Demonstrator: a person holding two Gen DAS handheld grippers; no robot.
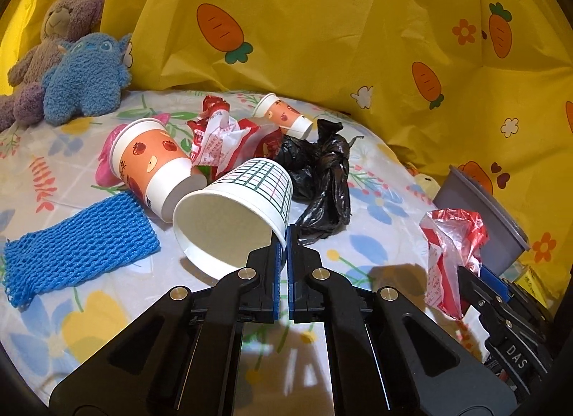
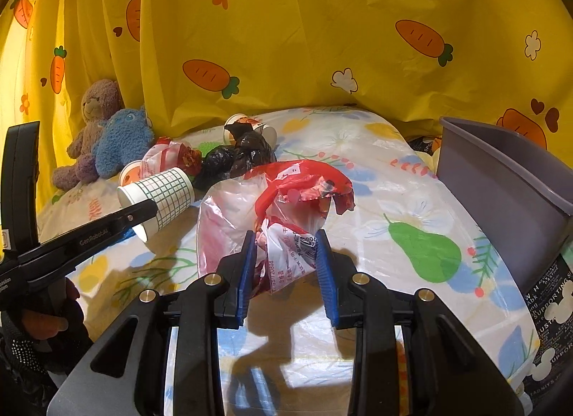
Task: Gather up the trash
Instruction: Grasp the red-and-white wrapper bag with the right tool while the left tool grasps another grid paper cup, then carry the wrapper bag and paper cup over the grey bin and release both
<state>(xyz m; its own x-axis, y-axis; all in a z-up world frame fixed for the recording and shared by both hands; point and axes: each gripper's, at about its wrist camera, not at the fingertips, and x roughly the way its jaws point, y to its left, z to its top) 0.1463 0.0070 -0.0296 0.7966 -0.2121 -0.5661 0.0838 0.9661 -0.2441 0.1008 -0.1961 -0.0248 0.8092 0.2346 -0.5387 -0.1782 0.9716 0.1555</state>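
The left gripper (image 2: 143,217), seen from the right wrist, bears "GenRobotAI" in white along its arm. The right gripper (image 1: 476,294), seen from the left wrist, bears "DAS" on its black body. The plastic bag (image 2: 286,222) has red print too crumpled to read, apart from "GB/T" and some digits. A dark cloth (image 2: 551,294) at the near right shows "SUPPORTING" and broken white lettering. The orange cups (image 1: 150,158) carry characters too small to read.
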